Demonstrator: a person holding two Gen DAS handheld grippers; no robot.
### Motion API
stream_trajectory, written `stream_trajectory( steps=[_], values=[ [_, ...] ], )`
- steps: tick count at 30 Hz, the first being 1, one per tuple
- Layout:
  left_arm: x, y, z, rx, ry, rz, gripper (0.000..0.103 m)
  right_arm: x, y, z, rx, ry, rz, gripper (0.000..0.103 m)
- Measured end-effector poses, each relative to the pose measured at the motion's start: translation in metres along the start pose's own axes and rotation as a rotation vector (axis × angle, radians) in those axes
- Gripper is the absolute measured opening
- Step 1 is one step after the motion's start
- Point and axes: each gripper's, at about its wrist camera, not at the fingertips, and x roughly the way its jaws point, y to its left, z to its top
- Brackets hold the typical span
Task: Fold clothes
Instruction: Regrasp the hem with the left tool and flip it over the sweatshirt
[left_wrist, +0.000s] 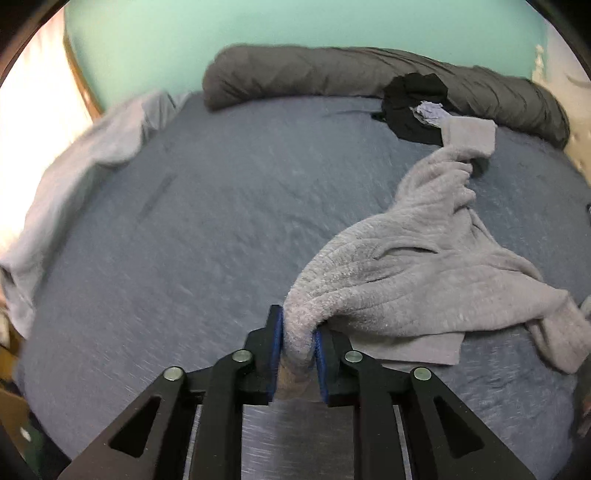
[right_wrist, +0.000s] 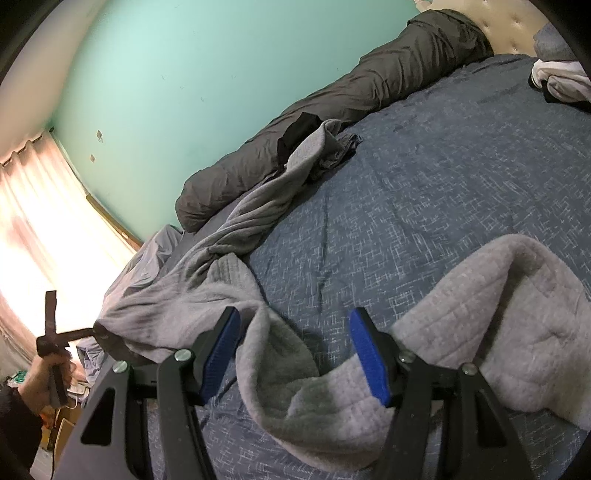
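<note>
Clamped tight on a bunched corner of the fleecy grey sweater (left_wrist: 417, 266), left gripper (left_wrist: 297, 334) with its blue pads squeezing the fold between them, jaws nearly together with only the fabric's thickness keeping them apart. Rest of that sweater trailing off ahead and to the right of the jaws, one sleeve (left_wrist: 465, 147) stretched far forward toward a black garment (left_wrist: 413, 107) lying against the dark grey bolster (left_wrist: 332, 74) along the mint wall. Probably pinched at the hem or shoulder so the whole piece can be dragged out flat on the blue bed cover (left_wrist: 184, 221) before any folding starts. Over on the other side, right gripper (right_wrist: 295, 354) standing wide apart, not gripping anything, hovering with a loop of the same grey fleece (right_wrist: 295, 391) lying between and just under the jaws, another hump (right_wrist: 524, 295) of it off to the right. Looks lined up to grab the opposite corner, so both ends get held and stretched. Still crumpled and twisted, so very early in the fold, basically just the spreading stage. Small white and dark clothes pile (right_wrist: 557, 81) far ahead right of the right jaws, untouched.
</note>
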Motion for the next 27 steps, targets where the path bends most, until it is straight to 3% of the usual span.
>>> stream_trajectory(
  steps=[2, 3, 4, 8, 13, 18, 27],
  values=[
    [0.007, 0.003, -0.008, -0.057, 0.007, -0.028, 0.035, 0.000, 0.000, 0.000, -0.002, 0.004, -0.001, 0.063],
    [0.010, 0.004, -0.012, -0.087, 0.009, -0.038, 0.047, 0.000, 0.000, 0.000, -0.002, 0.006, -0.002, 0.063],
    [0.009, 0.007, -0.020, -0.112, 0.006, -0.044, 0.051, 0.000, 0.000, 0.000, 0.001, 0.006, -0.003, 0.063],
    [-0.004, 0.012, -0.053, -0.190, 0.013, -0.092, 0.051, 0.000, -0.003, -0.001, 0.018, 0.007, -0.006, 0.063],
    [-0.002, -0.011, -0.074, -0.191, 0.070, -0.209, 0.061, 0.003, -0.003, -0.002, 0.026, 0.015, -0.011, 0.063],
    [0.024, -0.053, -0.076, -0.152, 0.119, -0.276, 0.062, 0.003, -0.003, -0.004, 0.023, 0.019, -0.013, 0.063],
    [0.071, -0.086, -0.077, -0.235, 0.157, -0.330, 0.062, 0.006, -0.007, -0.002, 0.033, 0.027, -0.013, 0.063]
  ],
)
